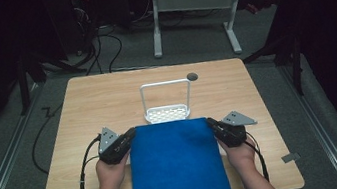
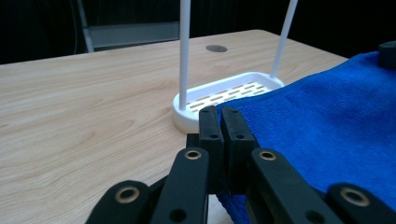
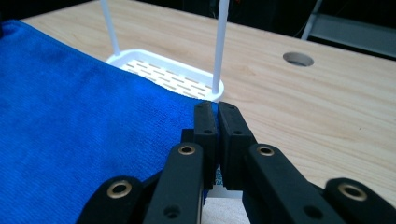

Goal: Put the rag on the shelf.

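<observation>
1. Nearest the person, the blue towel [image 1: 177,169] hangs over the counter's [image 1: 83,112] front edge; its lower end is cut off, so its full length cannot be told.
2. At the towel's far left corner, the left hand-held gripper [image 2: 219,116] is clamped on the cloth; at the far right corner, the right hand-held gripper [image 3: 217,112] pinches it likewise.
3. Judging by this, both corners are gripped and the far edge is lifted; draping it over the white rack [image 1: 167,106] just beyond the towel looks still to do.
4. The rack's near base is hidden behind the towel.
</observation>
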The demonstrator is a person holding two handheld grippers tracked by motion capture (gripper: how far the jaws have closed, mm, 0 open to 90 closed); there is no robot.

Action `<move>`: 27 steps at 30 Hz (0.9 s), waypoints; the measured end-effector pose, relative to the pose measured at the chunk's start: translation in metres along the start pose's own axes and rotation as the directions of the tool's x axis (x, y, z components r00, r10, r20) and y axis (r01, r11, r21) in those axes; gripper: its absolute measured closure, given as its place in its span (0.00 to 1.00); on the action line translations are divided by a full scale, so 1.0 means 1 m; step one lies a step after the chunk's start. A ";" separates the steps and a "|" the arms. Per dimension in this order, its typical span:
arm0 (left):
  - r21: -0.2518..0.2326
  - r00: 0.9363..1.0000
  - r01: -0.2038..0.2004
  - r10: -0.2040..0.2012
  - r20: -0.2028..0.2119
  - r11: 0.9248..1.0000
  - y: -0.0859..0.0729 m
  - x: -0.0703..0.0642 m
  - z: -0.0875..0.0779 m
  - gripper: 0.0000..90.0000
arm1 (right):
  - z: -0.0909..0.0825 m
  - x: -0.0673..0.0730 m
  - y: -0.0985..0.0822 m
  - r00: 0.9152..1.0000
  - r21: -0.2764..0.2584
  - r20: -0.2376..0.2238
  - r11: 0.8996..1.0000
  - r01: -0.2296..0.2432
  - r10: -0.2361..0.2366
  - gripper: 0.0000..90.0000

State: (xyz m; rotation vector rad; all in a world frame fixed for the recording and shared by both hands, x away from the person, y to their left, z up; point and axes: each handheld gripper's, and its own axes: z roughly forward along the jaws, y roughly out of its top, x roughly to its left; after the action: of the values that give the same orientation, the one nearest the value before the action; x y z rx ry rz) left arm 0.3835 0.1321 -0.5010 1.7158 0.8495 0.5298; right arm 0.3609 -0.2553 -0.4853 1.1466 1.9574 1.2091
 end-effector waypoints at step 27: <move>-0.241 0.990 -0.129 0.112 -0.083 0.962 0.054 -0.033 -0.041 0.98 | -0.044 0.004 0.036 0.999 -0.219 0.038 0.975 0.031 -0.024 0.97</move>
State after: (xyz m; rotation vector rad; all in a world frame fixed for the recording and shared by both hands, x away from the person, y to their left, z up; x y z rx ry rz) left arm 0.3475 0.1246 -0.4346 1.5342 0.6985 0.7485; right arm 0.3376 -0.2621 -0.4338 1.0172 1.7573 1.3433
